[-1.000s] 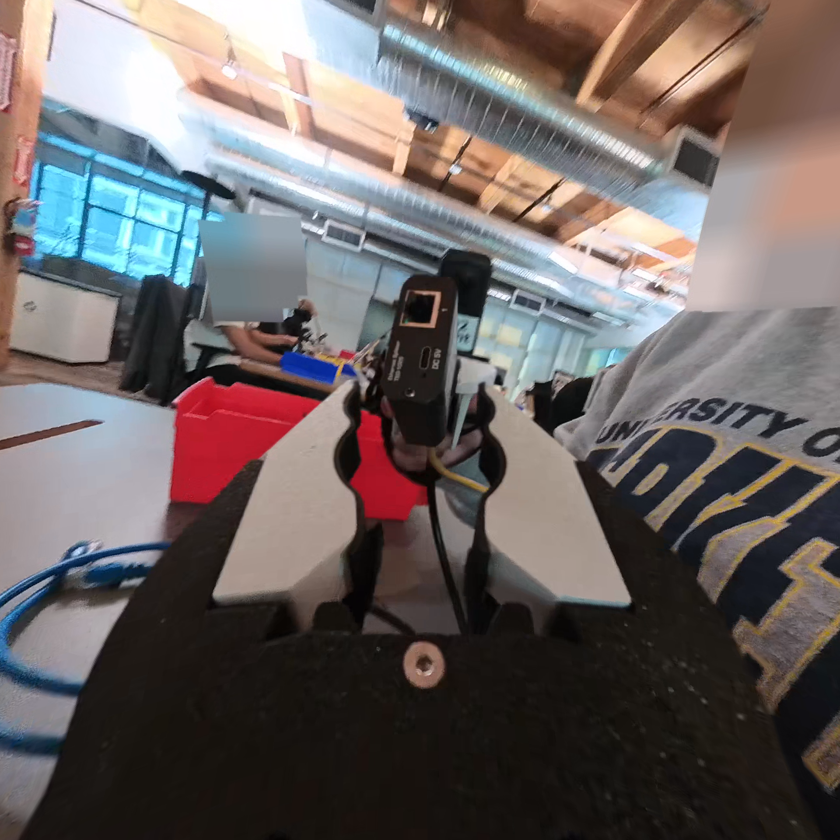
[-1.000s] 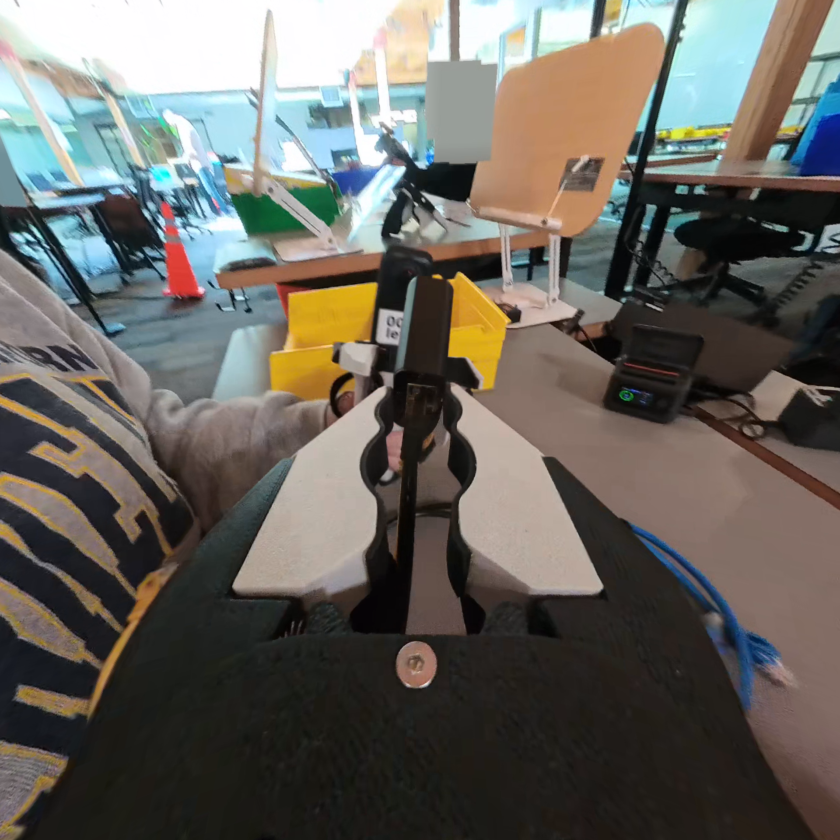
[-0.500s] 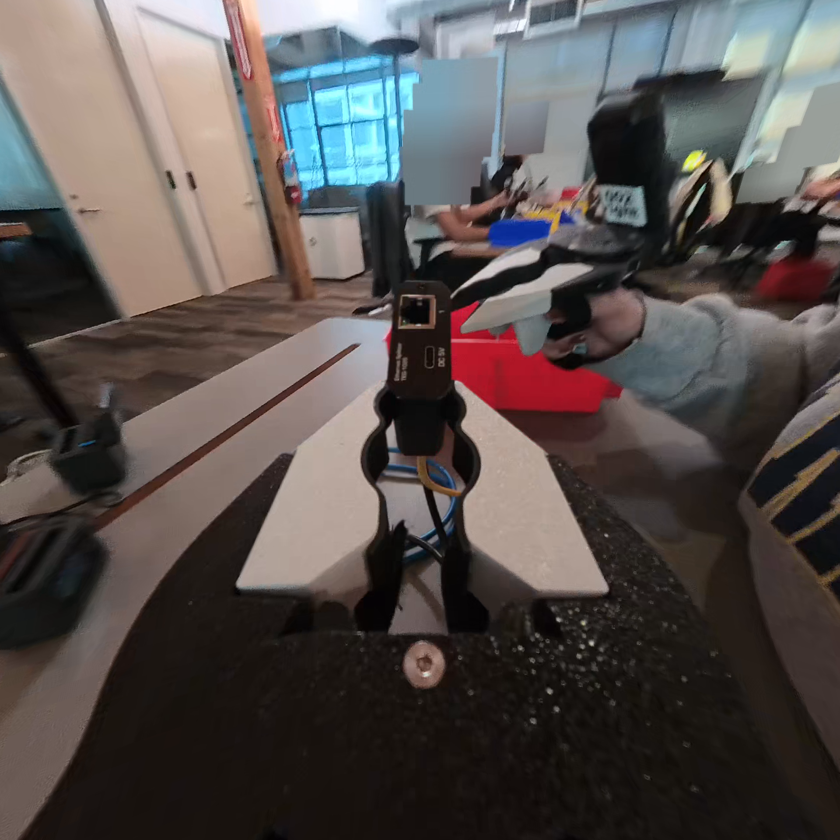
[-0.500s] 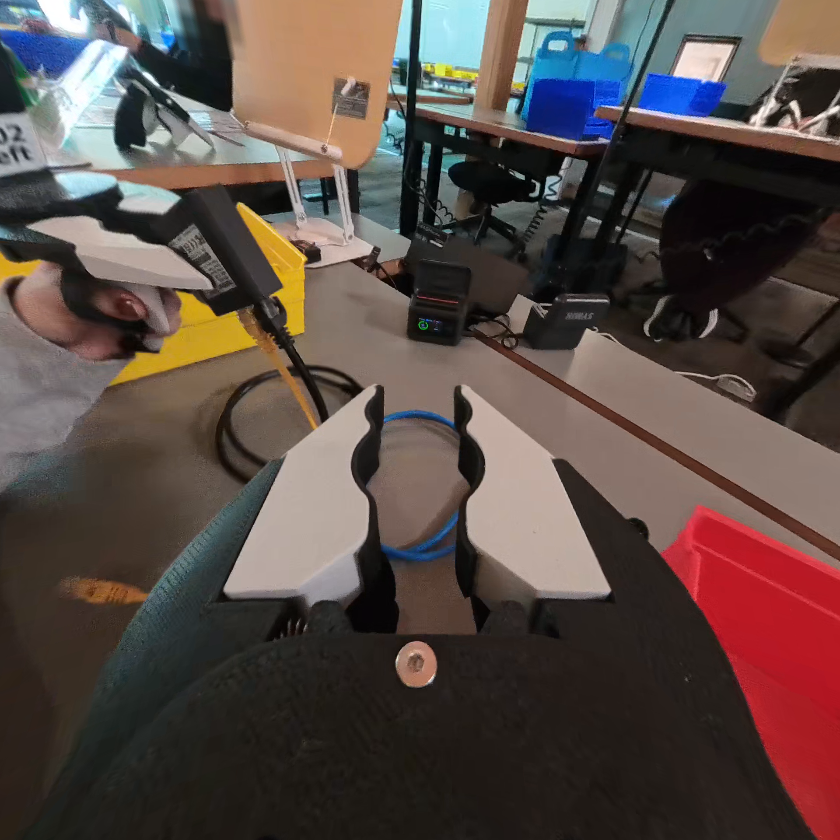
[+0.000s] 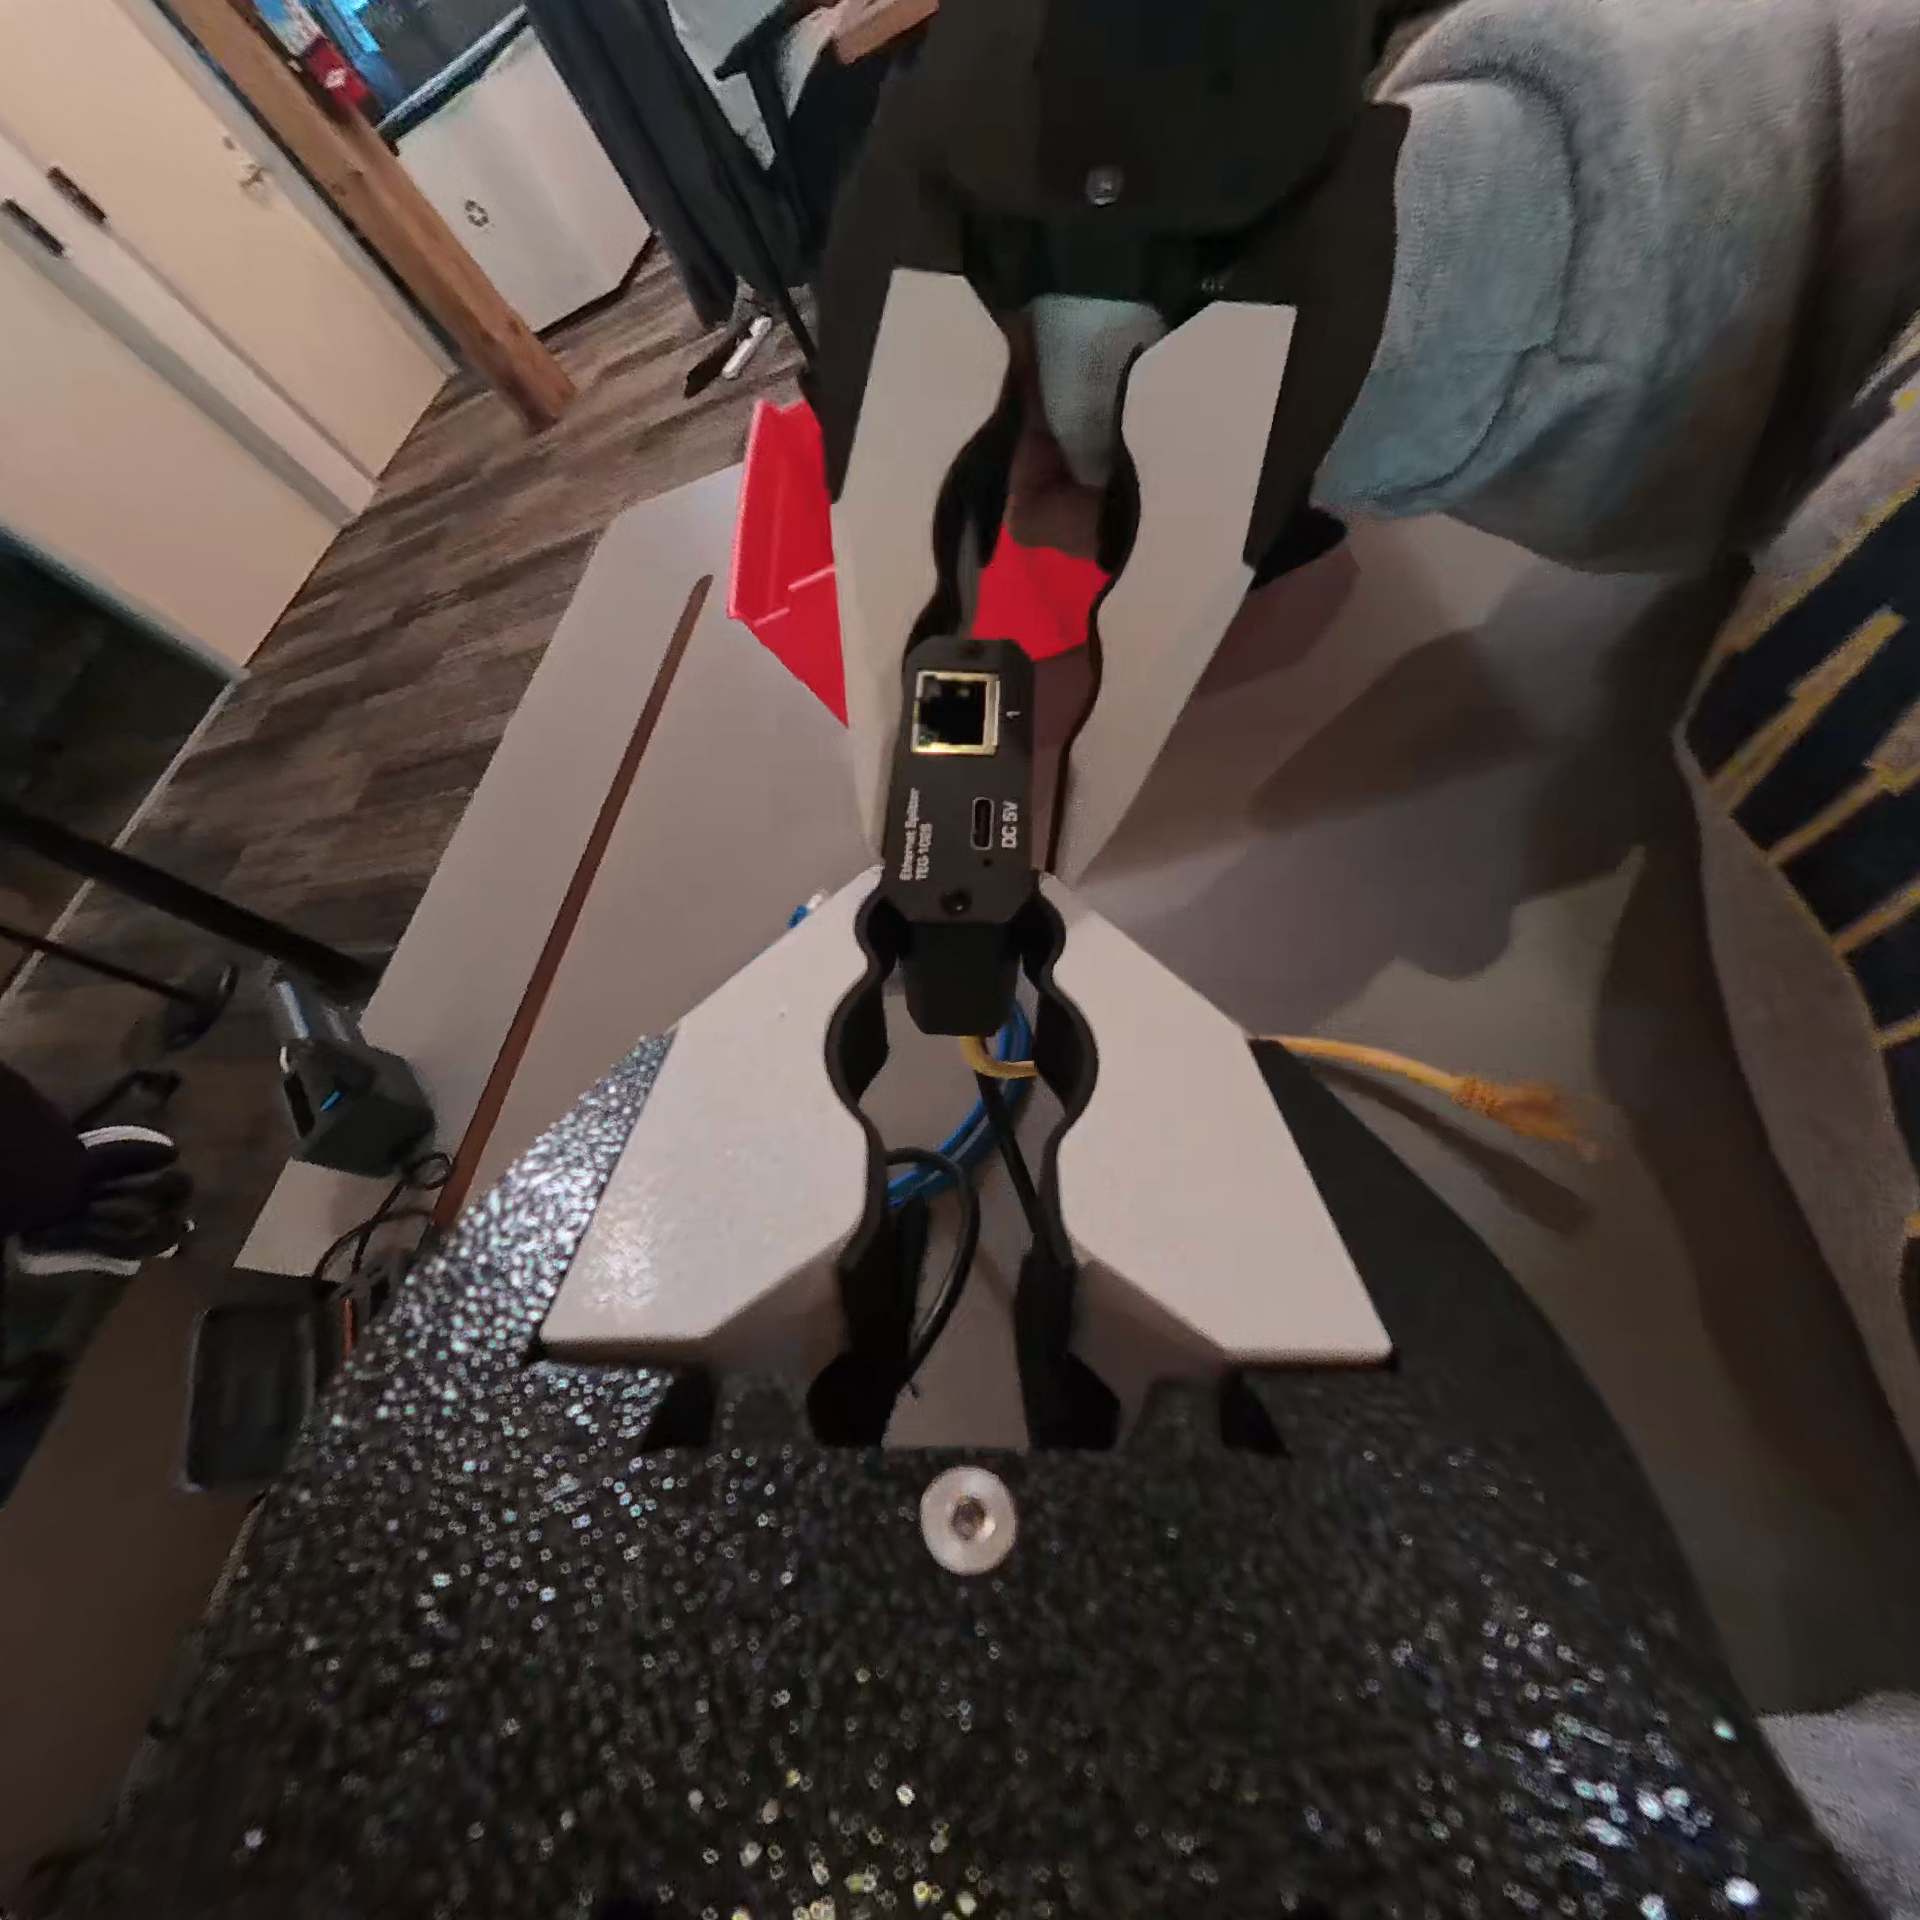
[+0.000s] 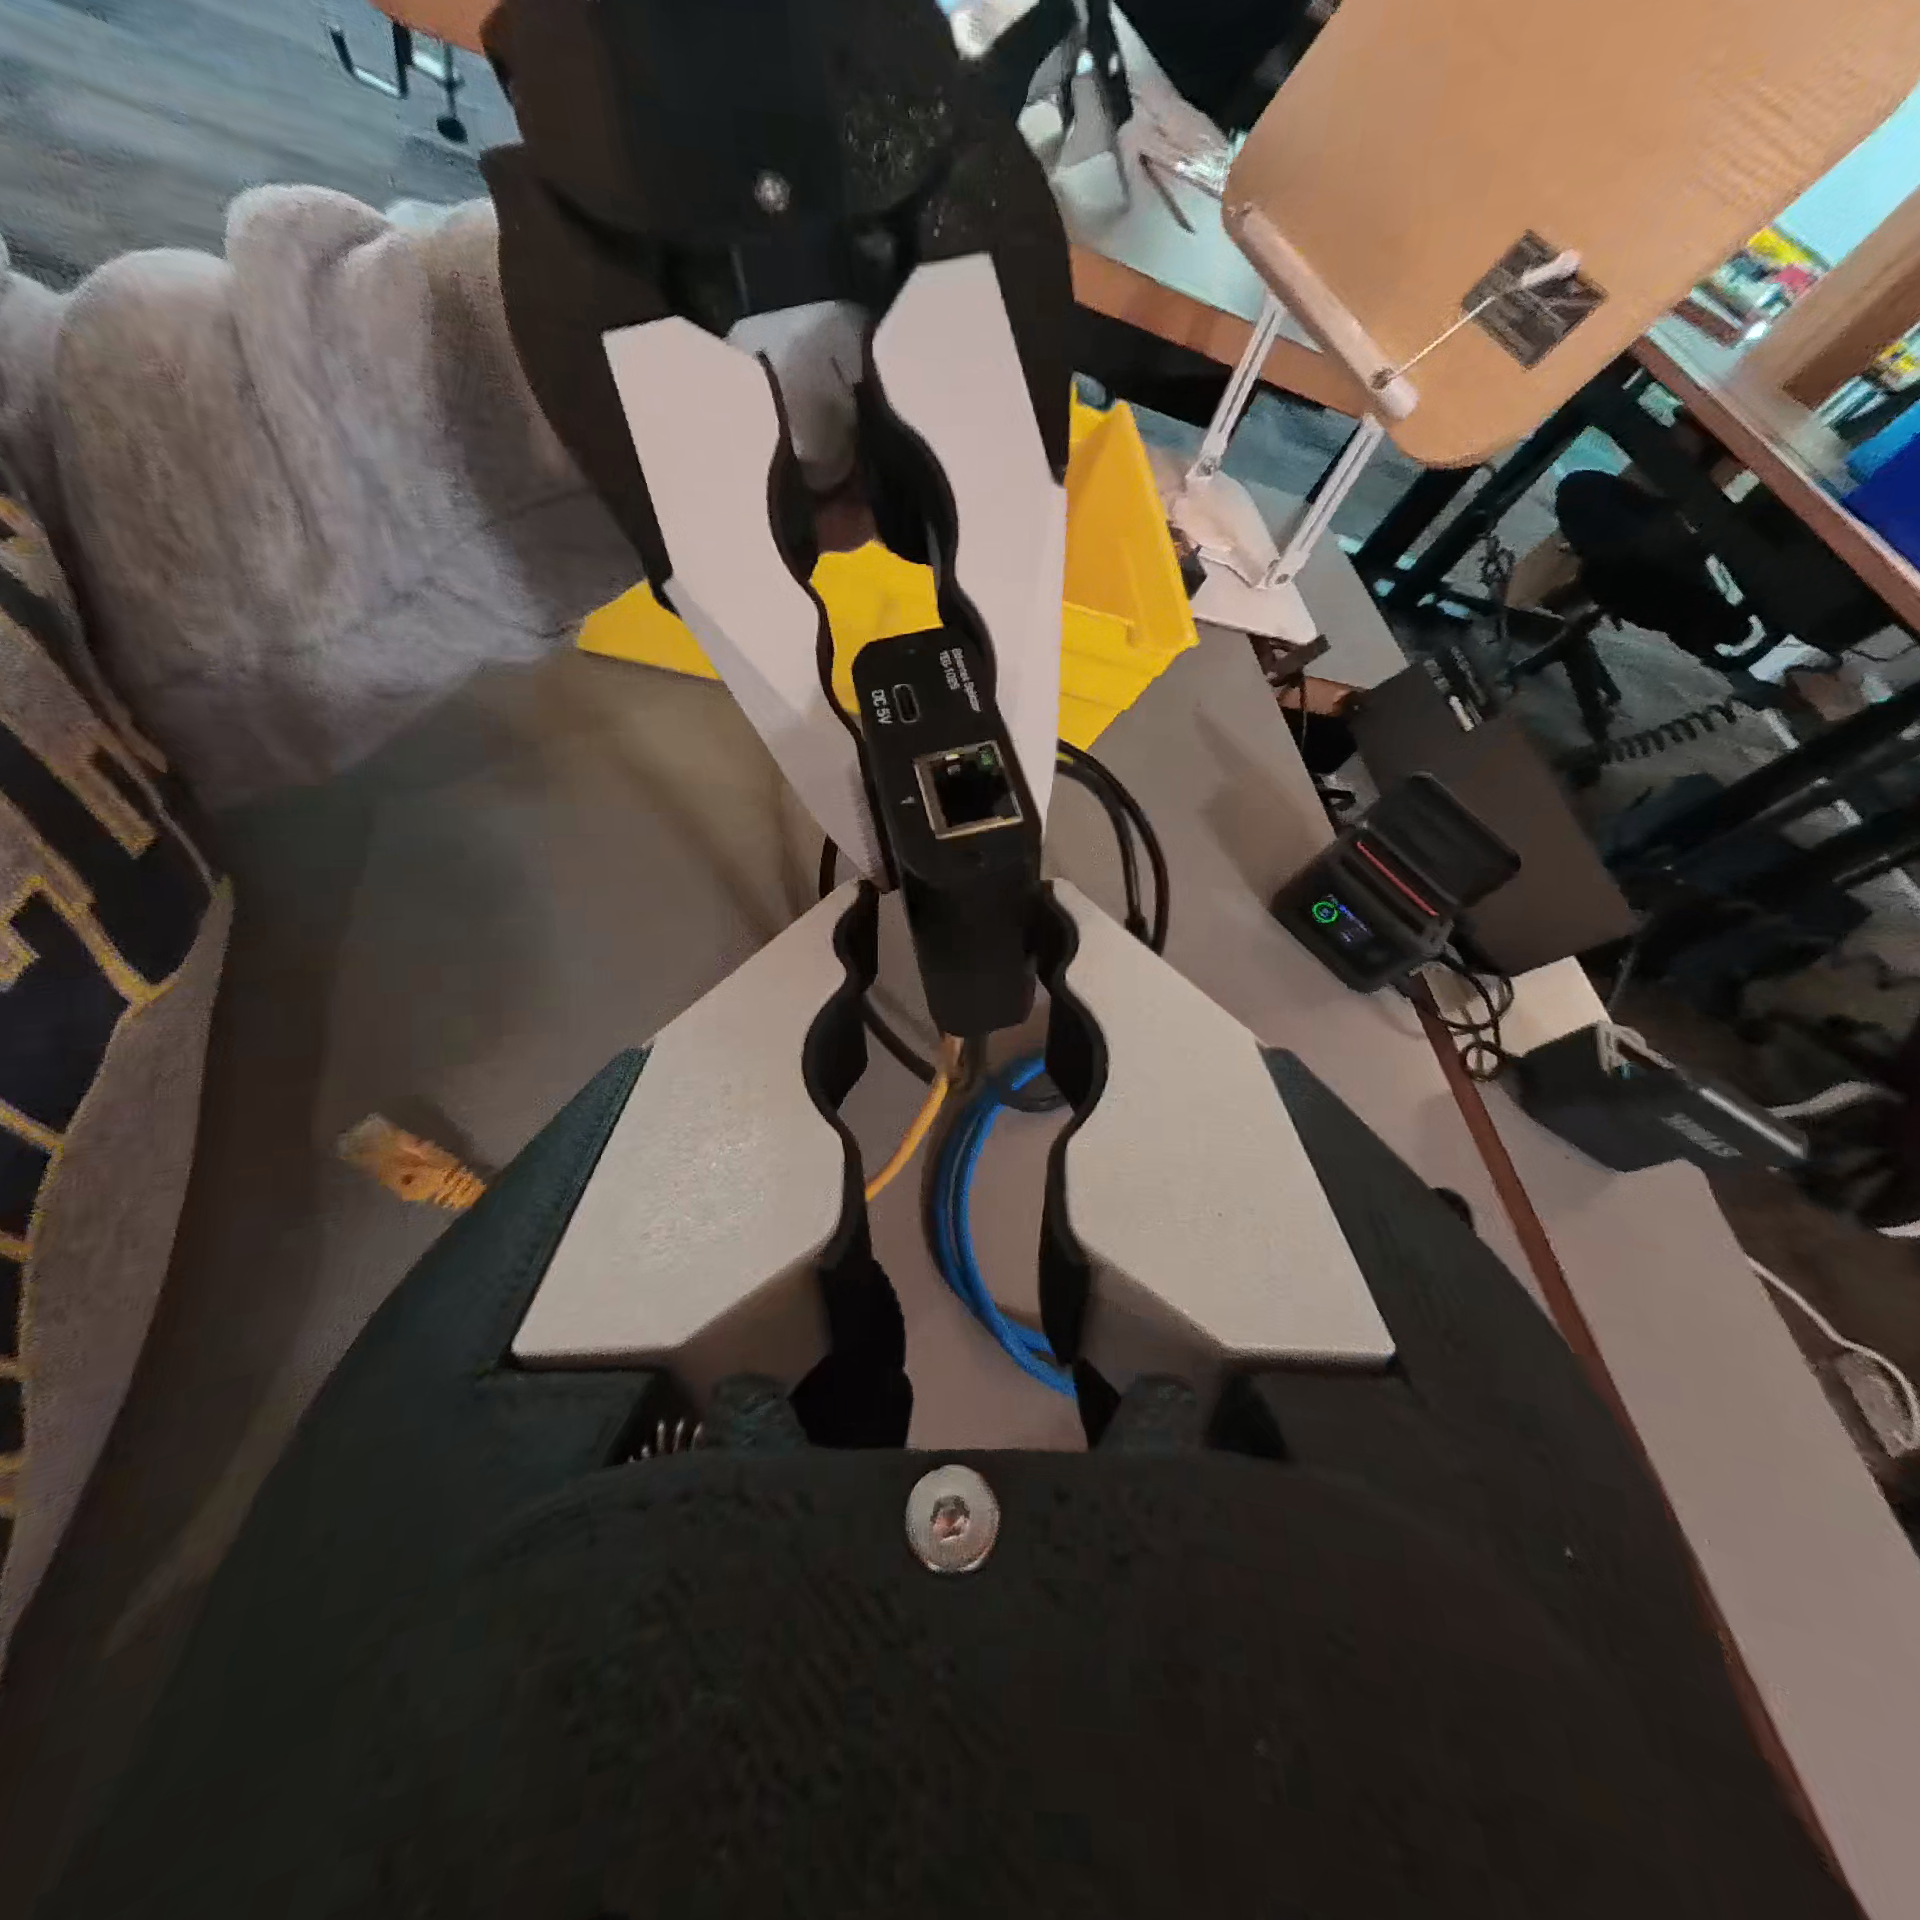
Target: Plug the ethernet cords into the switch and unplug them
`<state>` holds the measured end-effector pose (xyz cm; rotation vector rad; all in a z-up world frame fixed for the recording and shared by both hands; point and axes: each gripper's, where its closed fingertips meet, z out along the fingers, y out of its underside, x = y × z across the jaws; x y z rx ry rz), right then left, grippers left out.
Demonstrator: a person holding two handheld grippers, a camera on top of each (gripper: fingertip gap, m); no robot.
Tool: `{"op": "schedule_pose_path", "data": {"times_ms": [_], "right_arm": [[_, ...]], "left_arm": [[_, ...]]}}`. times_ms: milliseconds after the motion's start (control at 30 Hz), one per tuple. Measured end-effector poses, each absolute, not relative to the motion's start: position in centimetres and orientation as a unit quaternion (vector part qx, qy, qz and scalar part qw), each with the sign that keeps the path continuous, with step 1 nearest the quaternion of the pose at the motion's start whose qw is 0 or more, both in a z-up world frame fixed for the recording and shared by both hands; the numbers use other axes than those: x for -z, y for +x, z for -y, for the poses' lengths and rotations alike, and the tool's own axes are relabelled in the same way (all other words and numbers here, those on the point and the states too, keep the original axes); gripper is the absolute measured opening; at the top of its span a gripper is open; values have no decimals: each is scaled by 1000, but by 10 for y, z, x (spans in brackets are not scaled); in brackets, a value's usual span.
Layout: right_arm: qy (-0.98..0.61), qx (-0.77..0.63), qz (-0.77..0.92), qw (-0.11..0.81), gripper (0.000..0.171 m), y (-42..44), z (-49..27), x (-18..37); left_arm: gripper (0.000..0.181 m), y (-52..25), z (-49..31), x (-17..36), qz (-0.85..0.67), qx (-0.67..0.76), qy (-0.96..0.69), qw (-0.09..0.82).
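**Both grippers now meet at the switch**

Half a second ago the right gripper point(image 6: 954, 904) hung open and apart above the blue cord; it has since swung round to face the left gripper point(image 5: 956, 914), and the two now stand tip to tip over the table point(image 5: 623, 727).

Between them is the small black switch point(image 5: 961, 790). The left gripper's fingers are narrowed onto its lower end and hold it, with the open network port and the small charging socket turned toward the left wrist camera. In the right wrist view the same box point(image 6: 956, 821) sits between the right gripper's fingertips; its jaws stand close on either side of the body, but whether they actually press it cannot be told.

A black lead and a yellow cord point(image 5: 1003, 1055) leave the underside of the switch. The yellow cord's loose plug point(image 5: 1527, 1107) lies on the bare table toward the person's grey sleeve point(image 5: 1558, 260), well apart from the port. The blue cord point(image 6: 977, 1226) lies coiled on the table below the grippers.

A red bin point(image 5: 790, 540) stands beyond, near the table's far end, and a yellow bin point(image 6: 1122, 592) on the other side. A dark seam point(image 5: 592, 904) runs along the tabletop, with small black devices point(image 6: 1392, 894) past it near the edge. Open tabletop remains around the loose yellow plug.
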<state>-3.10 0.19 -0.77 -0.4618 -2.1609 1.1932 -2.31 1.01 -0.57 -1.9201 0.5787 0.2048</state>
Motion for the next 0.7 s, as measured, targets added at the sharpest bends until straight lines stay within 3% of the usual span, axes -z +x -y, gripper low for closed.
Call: {"op": "schedule_pose_path", "data": {"times_ms": [67, 167, 267, 633, 700], "right_arm": [[-179, -461, 803, 332, 21, -33, -8, -5], [-195, -496, 761, 369, 21, -35, -24, -36], [-198, -536, 716, 400, 20, -30, -36, -69], [-213, -607, 602, 472, 20, -17, -65, -152], [-213, -617, 591, 475, 19, -16, -68, -166]], "left_arm": [[31, -33, -12, -10, -198, -98, -793, 568], [68, -42, -7, -36, -139, -61, -751, 642], [82, -50, -9, -37, -108, -43, -743, 659], [84, -8, -47, 25, -135, 98, -801, 575], [78, -8, -54, 53, -147, 61, -842, 516]]}}
